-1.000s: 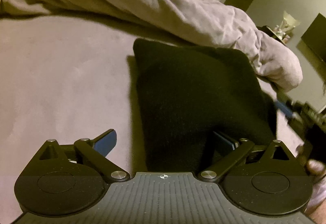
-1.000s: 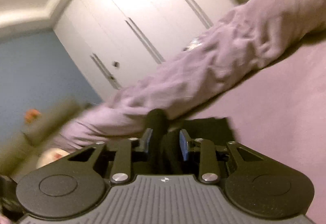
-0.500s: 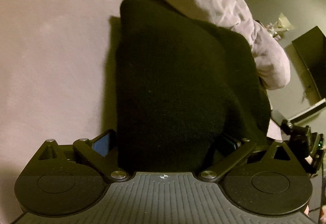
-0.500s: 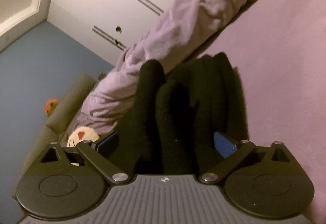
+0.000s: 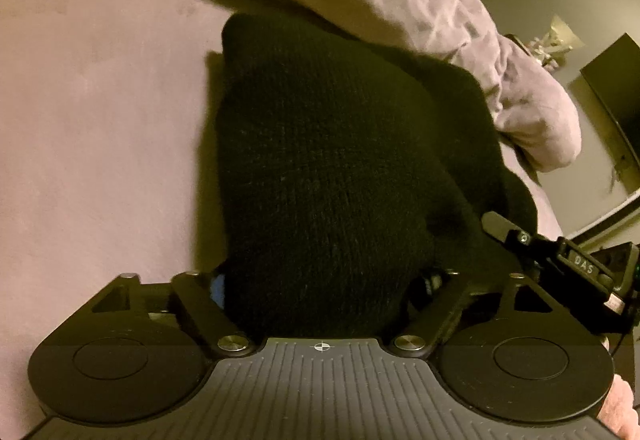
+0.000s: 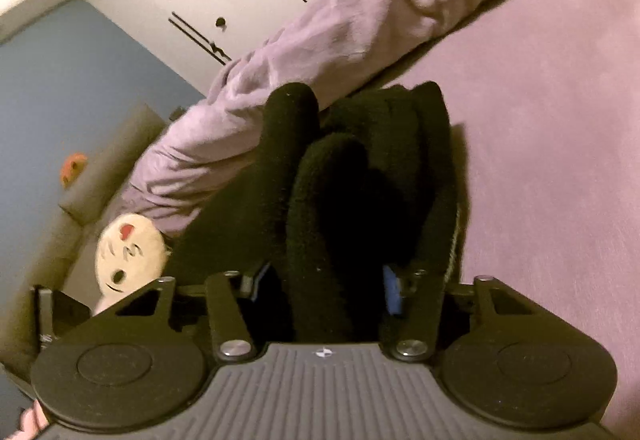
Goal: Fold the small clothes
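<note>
The main risk is the fold coming undone: the black knit garment [image 5: 328, 167] is thick and springy, and if either bite takes only the top layer, or the two grippers pull unevenly, the stacked layers could slide apart across the smooth mauve bedsheet [image 5: 100, 111]. A lesser risk is snagging the rumpled duvet [image 5: 420, 11] just behind it. The garment lies on the sheet, its near edge bunched between both sets of jaws. The left gripper [image 5: 320, 282] has just been closing, its wide-set jaws flanking a thick wad. The right gripper [image 6: 326, 286] has likewise been closing, pinching a rolled fold.
</note>
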Tool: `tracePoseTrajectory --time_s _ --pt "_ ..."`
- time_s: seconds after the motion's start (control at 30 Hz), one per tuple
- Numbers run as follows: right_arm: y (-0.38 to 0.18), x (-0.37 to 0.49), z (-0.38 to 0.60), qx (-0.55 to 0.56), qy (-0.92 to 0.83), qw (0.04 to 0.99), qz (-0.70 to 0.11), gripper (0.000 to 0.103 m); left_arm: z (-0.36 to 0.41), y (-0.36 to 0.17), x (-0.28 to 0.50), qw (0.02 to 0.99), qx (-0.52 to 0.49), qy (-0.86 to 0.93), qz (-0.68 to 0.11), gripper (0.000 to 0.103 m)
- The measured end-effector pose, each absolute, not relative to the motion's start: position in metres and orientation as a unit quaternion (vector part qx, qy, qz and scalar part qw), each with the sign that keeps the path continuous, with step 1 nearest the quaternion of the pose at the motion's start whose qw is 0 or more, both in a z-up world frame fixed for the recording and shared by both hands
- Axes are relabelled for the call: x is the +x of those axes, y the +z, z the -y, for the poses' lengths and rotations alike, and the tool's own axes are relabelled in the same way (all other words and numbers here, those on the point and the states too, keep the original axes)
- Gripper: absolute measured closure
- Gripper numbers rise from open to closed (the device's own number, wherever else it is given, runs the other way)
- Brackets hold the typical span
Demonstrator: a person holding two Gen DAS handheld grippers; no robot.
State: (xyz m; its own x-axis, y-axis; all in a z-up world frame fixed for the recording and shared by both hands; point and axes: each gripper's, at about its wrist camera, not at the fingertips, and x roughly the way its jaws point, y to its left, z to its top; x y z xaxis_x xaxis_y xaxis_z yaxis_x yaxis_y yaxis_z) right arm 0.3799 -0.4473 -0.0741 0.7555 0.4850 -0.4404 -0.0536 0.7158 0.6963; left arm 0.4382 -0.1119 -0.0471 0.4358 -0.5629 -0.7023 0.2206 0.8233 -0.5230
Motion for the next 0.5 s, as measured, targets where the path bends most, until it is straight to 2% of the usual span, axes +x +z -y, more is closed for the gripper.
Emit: tracePoseTrajectory --time_s 0.17,0.37,0.5 --pt "-0.07 0.379 0.435 0.357 0.157 0.867 -0.309 0.054 0.11 -0.029 0.433 0.839 -0.169 -0.252 -0.452 0.03" --pt "-0.06 0.379 0.406 0.394 0.209 0.847 -0.29 0.063 0.098 -0.017 0.425 0.839 -0.177 -0.256 -0.446 0.034" --pt "-0.039 0.382 0.366 0.341 0.21 0.867 -0.298 0.065 0.089 -0.014 0.417 0.844 -0.167 -0.245 -0.447 0.034"
